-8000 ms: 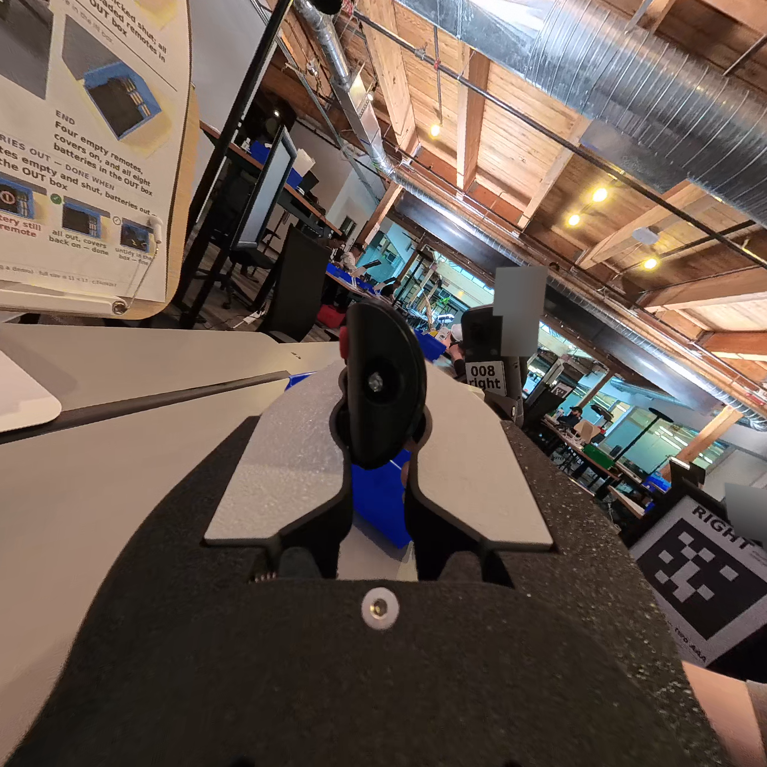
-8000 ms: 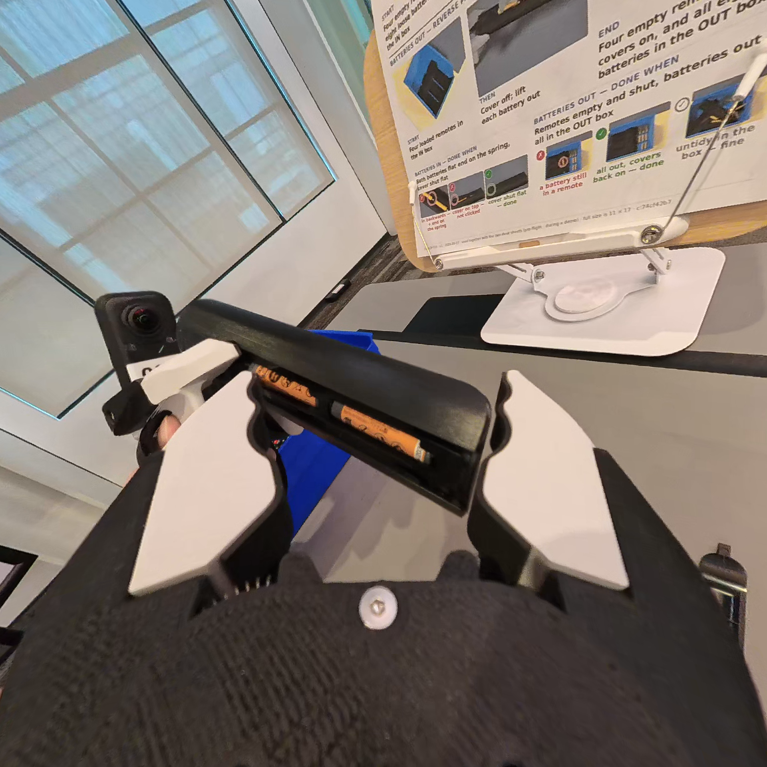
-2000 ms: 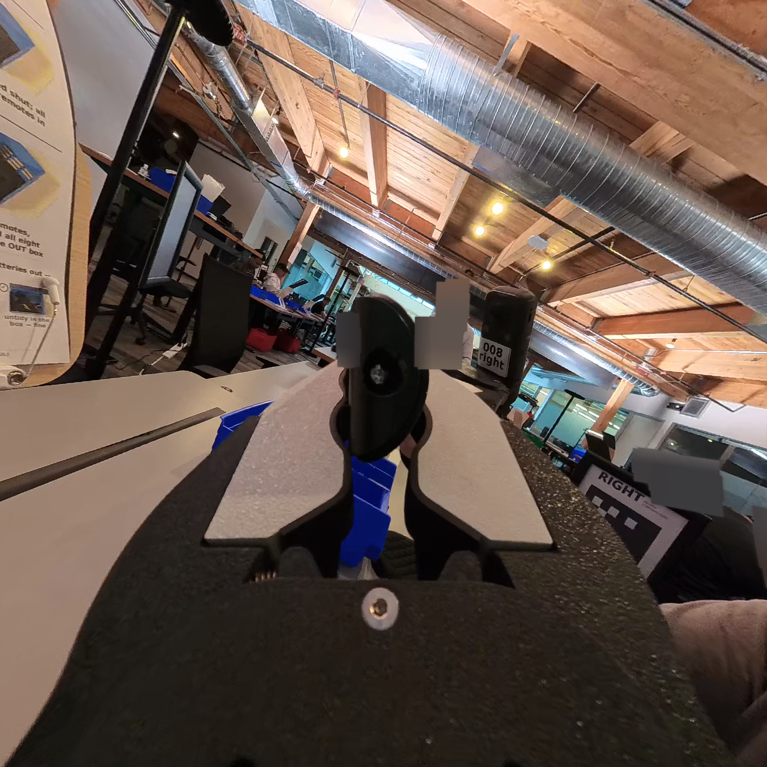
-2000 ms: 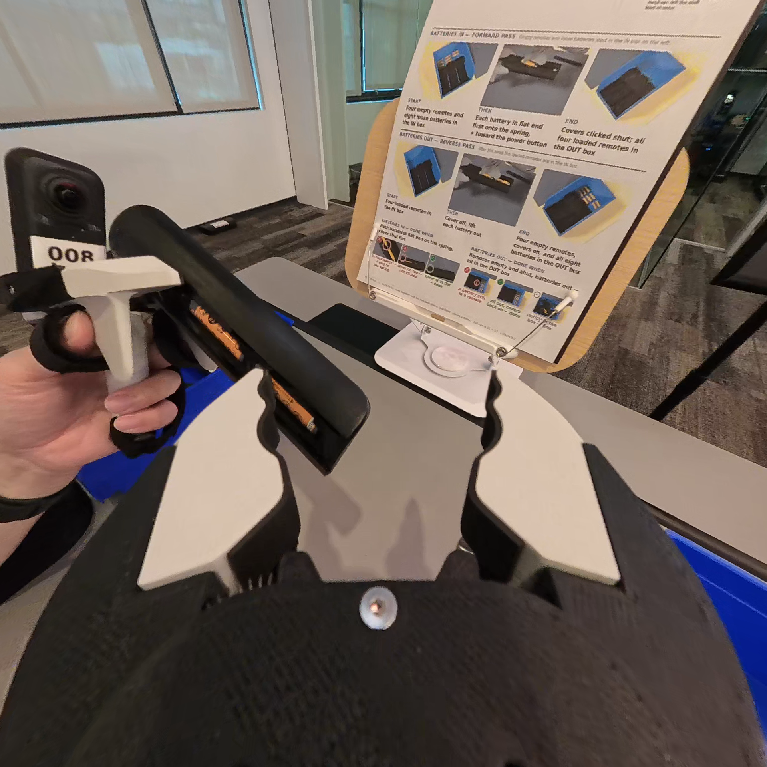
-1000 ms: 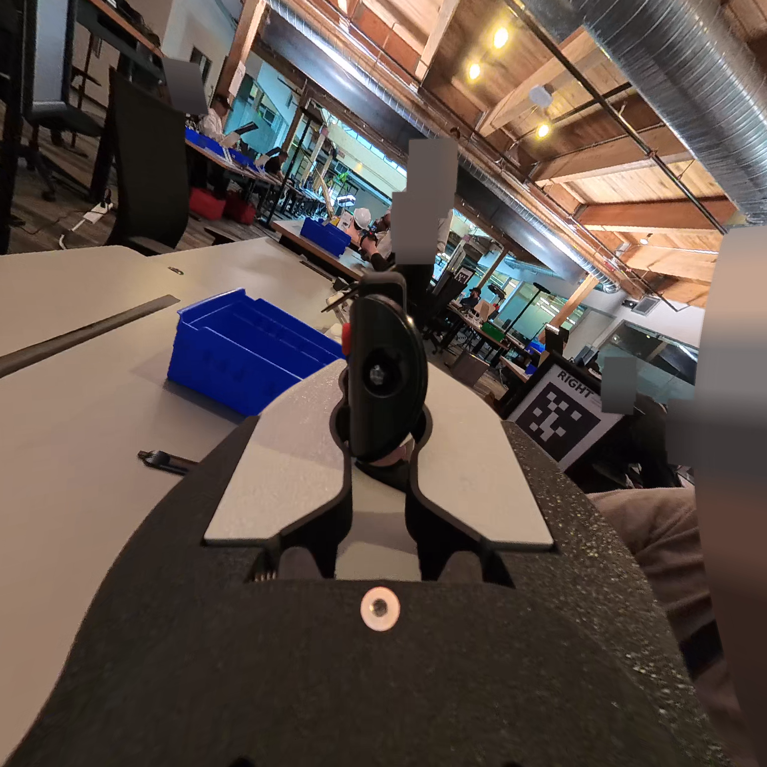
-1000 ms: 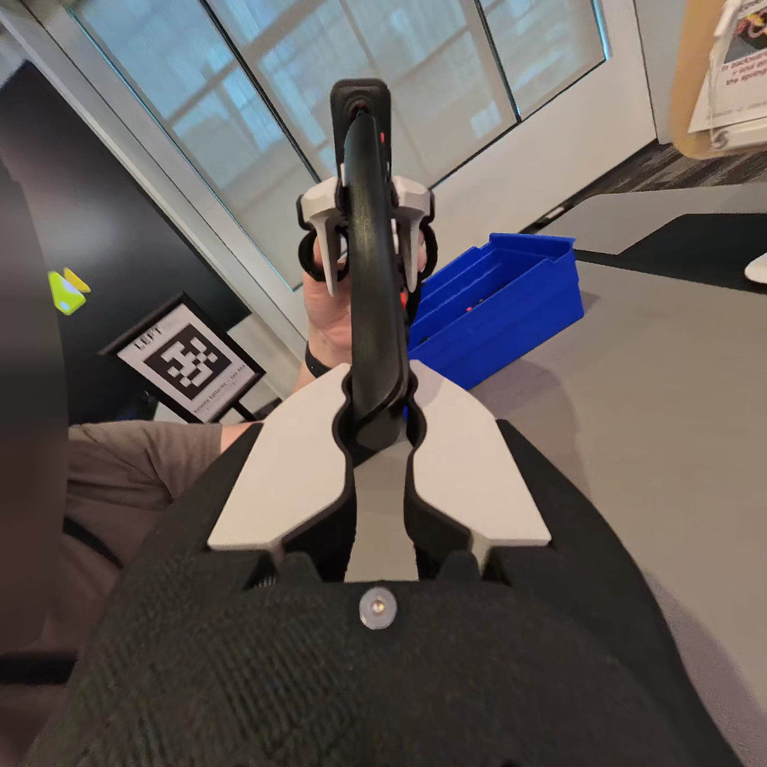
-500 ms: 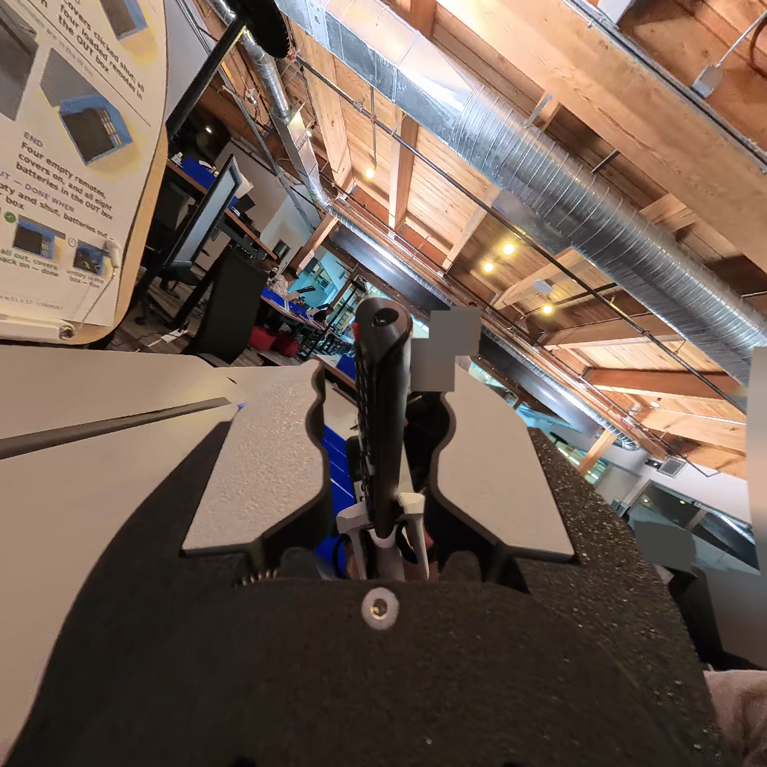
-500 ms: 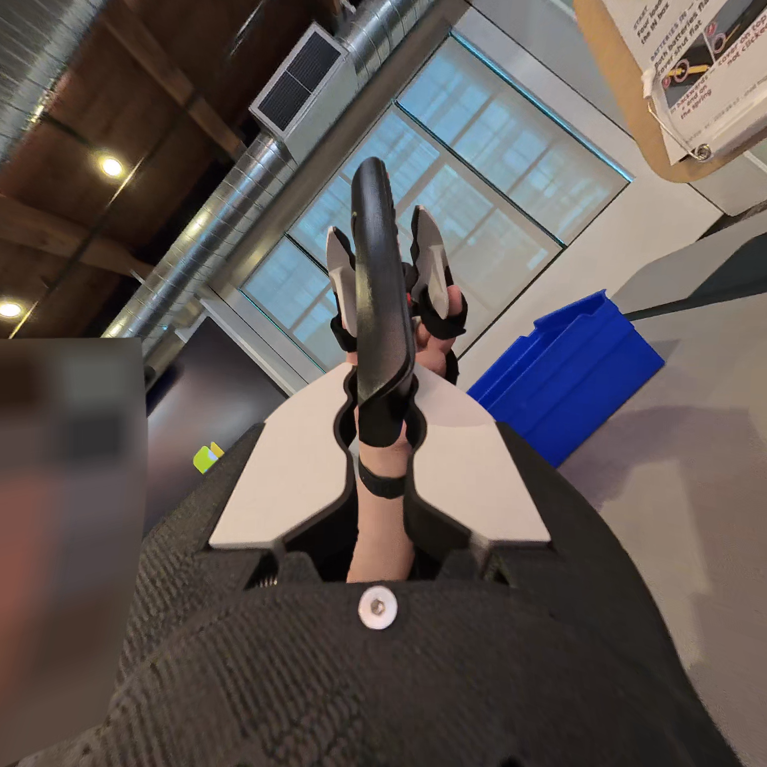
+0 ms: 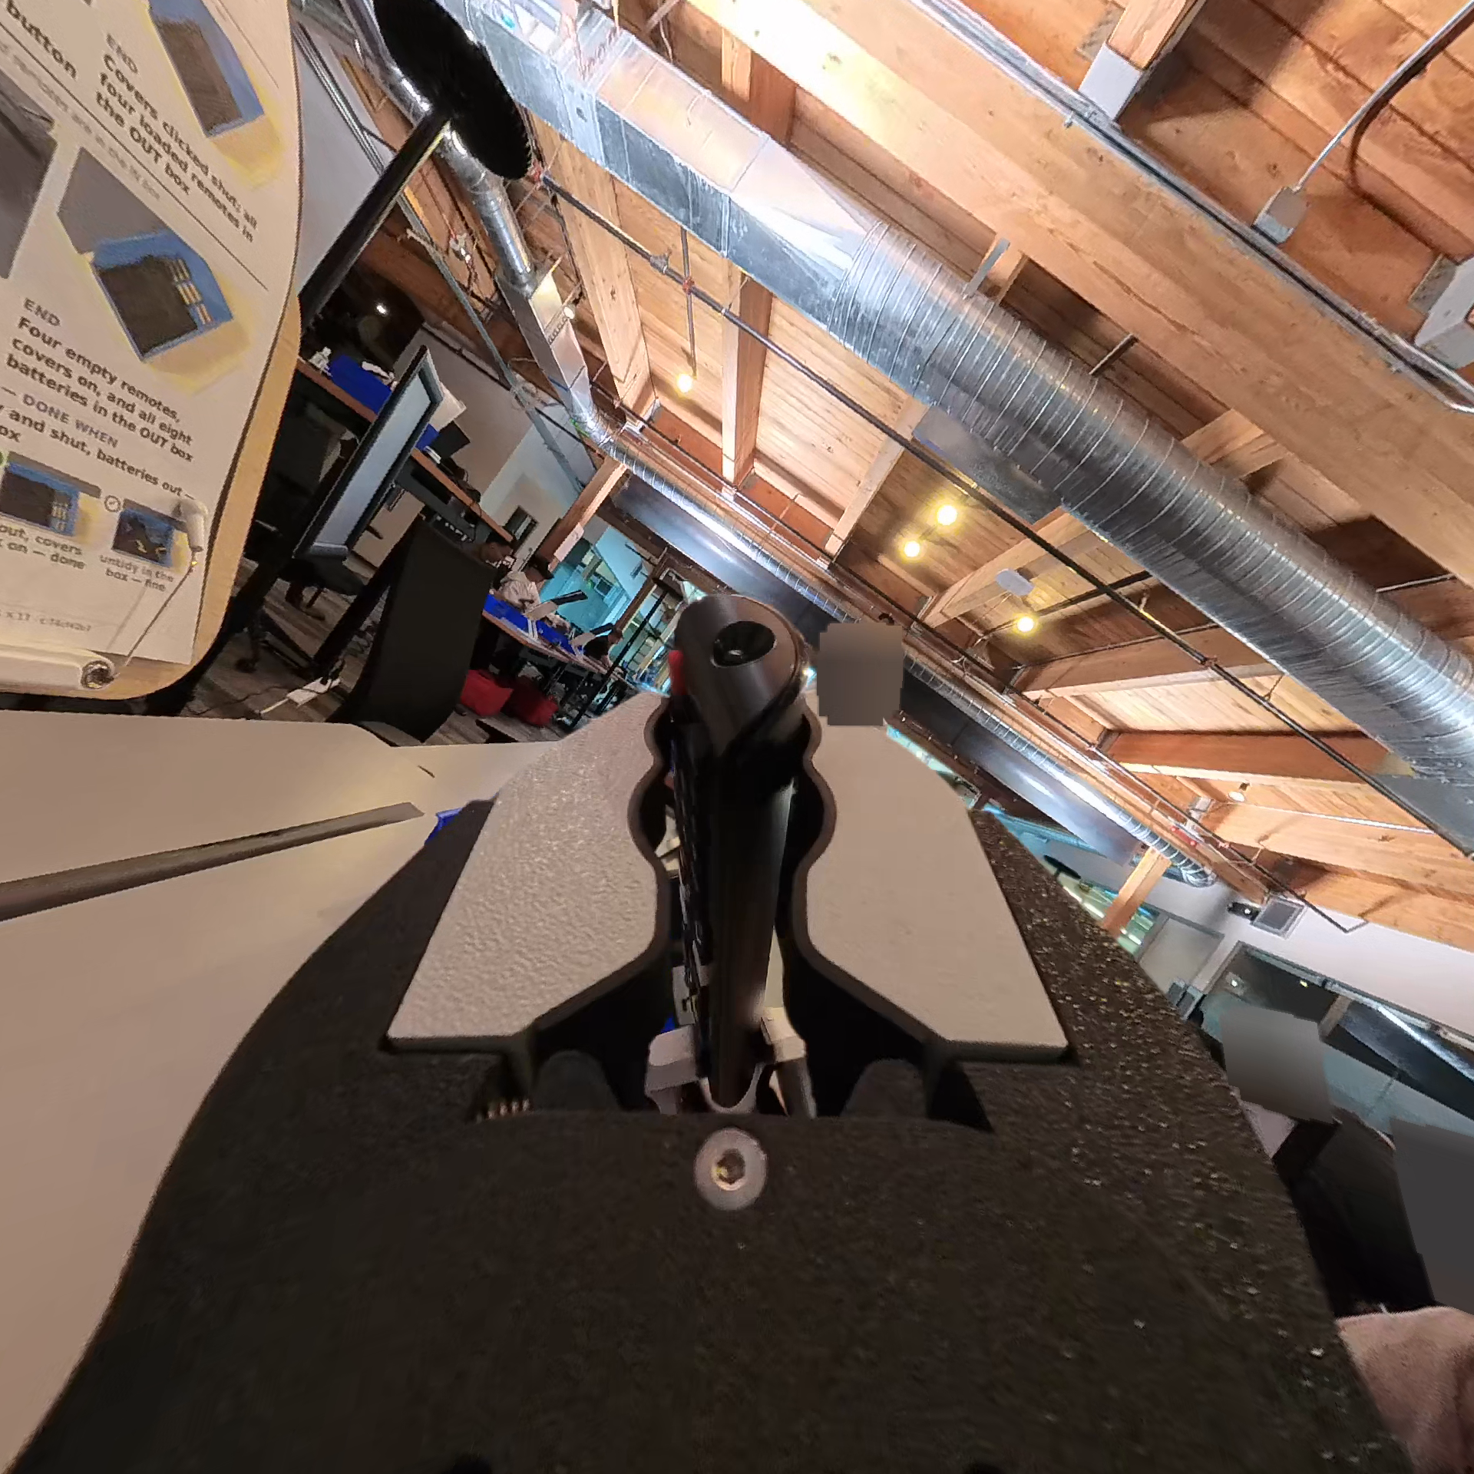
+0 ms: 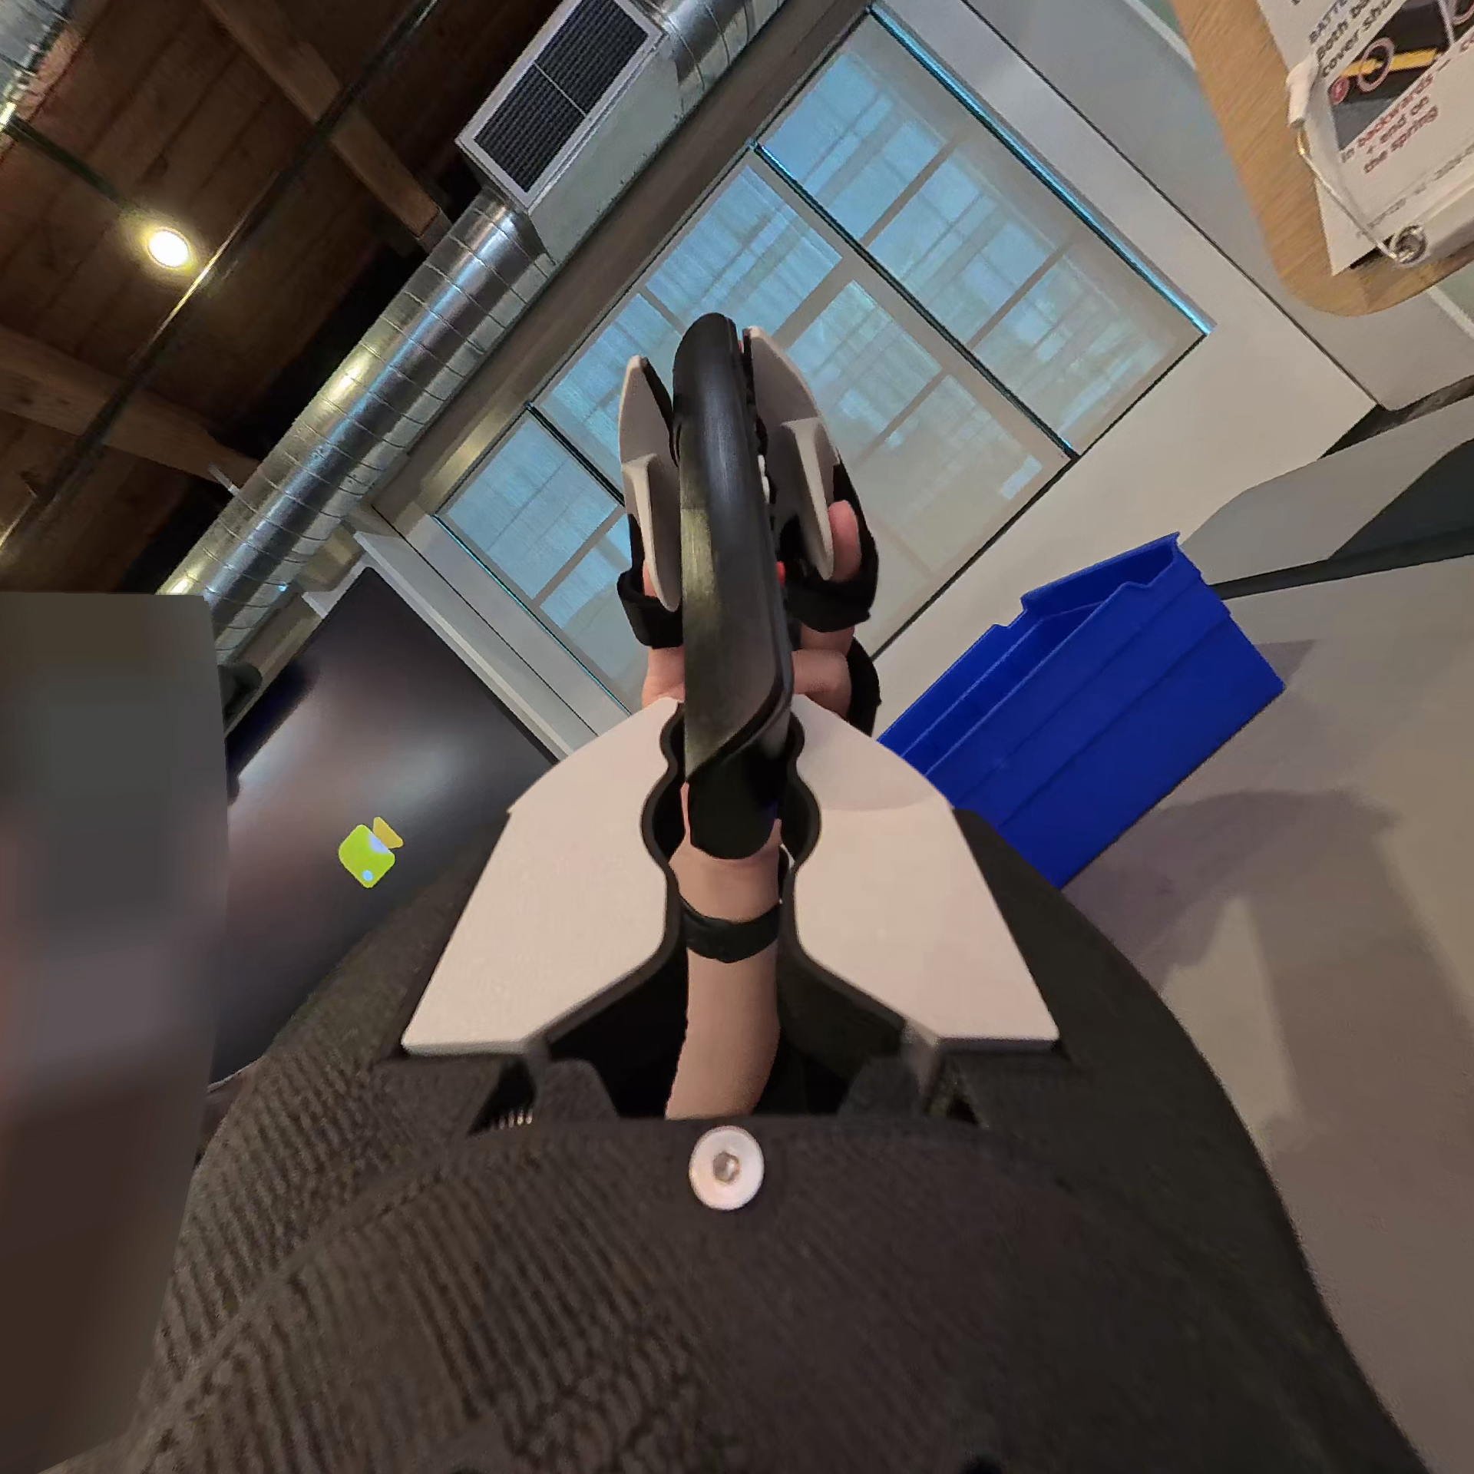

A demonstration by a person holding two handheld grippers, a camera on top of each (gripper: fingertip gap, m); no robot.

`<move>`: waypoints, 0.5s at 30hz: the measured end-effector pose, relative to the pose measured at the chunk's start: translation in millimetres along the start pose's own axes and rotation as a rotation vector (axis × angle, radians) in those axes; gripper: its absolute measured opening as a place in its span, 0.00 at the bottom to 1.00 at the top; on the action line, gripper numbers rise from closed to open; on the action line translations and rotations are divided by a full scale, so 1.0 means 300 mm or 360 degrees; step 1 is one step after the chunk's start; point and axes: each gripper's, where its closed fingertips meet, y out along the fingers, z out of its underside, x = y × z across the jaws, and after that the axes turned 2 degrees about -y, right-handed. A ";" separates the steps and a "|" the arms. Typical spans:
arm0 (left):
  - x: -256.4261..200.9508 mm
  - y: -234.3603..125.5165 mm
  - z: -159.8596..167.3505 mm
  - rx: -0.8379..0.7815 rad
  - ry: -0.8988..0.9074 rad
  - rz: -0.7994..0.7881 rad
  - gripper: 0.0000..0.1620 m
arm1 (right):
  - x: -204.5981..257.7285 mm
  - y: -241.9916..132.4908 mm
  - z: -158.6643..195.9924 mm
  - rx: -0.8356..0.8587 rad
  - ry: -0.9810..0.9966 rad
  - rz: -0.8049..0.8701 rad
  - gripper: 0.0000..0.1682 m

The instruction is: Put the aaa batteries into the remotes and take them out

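Observation:
One black remote (image 9: 738, 837) is held between both grippers, raised above the table. My left gripper (image 9: 730, 718) is shut on it, with the remote lying lengthwise between the fingers and its rounded end sticking out past the tips. My right gripper (image 10: 730, 742) is shut on the remote's (image 10: 722, 558) near end. In the right wrist view the left gripper's pale fingers (image 10: 646, 478) clamp the far end, with a hand behind them. The right gripper's white fingertips (image 9: 670, 1061) show low in the left wrist view. No batteries are in view.
A blue bin (image 10: 1101, 718) stands on the grey table (image 10: 1316, 917) to the right of the grippers. The table (image 9: 159, 957) also shows at the left in the left wrist view. Instruction boards (image 9: 120, 319) (image 10: 1396, 120) stand at the table's back.
Both grippers tilted upward with the remote. The remote swung to lie along my left fingers, which opened wider half a second ago and have now closed on it.

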 end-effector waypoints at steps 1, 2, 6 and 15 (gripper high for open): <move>0.001 -0.001 0.000 0.0006 0.0004 -0.0008 0.16 | -0.003 0.002 0.002 0.0003 -0.0004 0.0003 0.13; -0.001 -0.003 -0.001 0.0011 0.0003 -0.0009 0.16 | -0.004 0.002 0.000 0.0019 -0.0024 0.0011 0.13; -0.023 -0.026 -0.053 -0.0067 0.0019 -0.0015 0.15 | -0.002 -0.057 -0.100 0.0127 -0.0243 0.0229 0.32; -0.067 -0.078 -0.143 -0.0016 0.0055 -0.0003 0.15 | -0.353 -0.418 -0.193 0.0929 -0.0594 0.1547 0.29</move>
